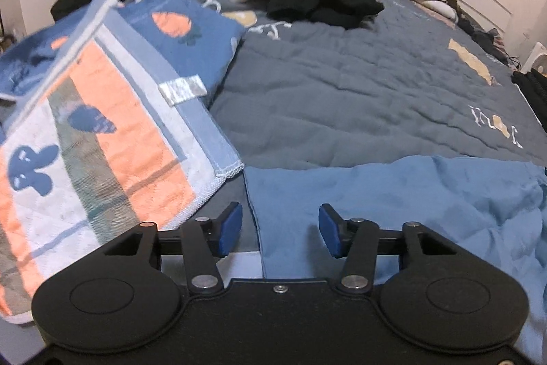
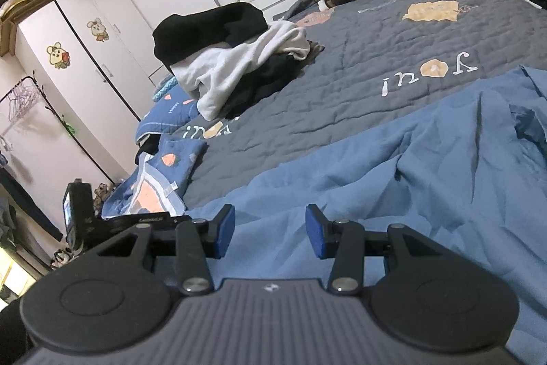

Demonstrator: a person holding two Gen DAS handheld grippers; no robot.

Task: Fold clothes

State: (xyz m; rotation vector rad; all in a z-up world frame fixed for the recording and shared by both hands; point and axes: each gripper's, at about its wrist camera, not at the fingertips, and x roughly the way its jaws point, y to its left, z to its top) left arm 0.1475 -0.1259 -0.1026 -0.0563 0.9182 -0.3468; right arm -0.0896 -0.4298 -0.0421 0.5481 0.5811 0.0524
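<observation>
Blue shirt (image 2: 393, 166) lies rumpled on the bed (image 2: 342, 84); left hand-held gripper (image 1: 280, 230) and right hand-held gripper (image 2: 270, 230) hover with jaws apart, empty. Pinching wrinkled cloth risks catching two layers.

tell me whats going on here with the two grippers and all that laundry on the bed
A person is folding clothes on a bed with a gripper in each hand. A blue garment lies spread and wrinkled on the grey quilt. The left gripper sits open at its left edge, and the right gripper is open over its middle; neither holds anything. A pile of black and white clothes waits further back.
</observation>
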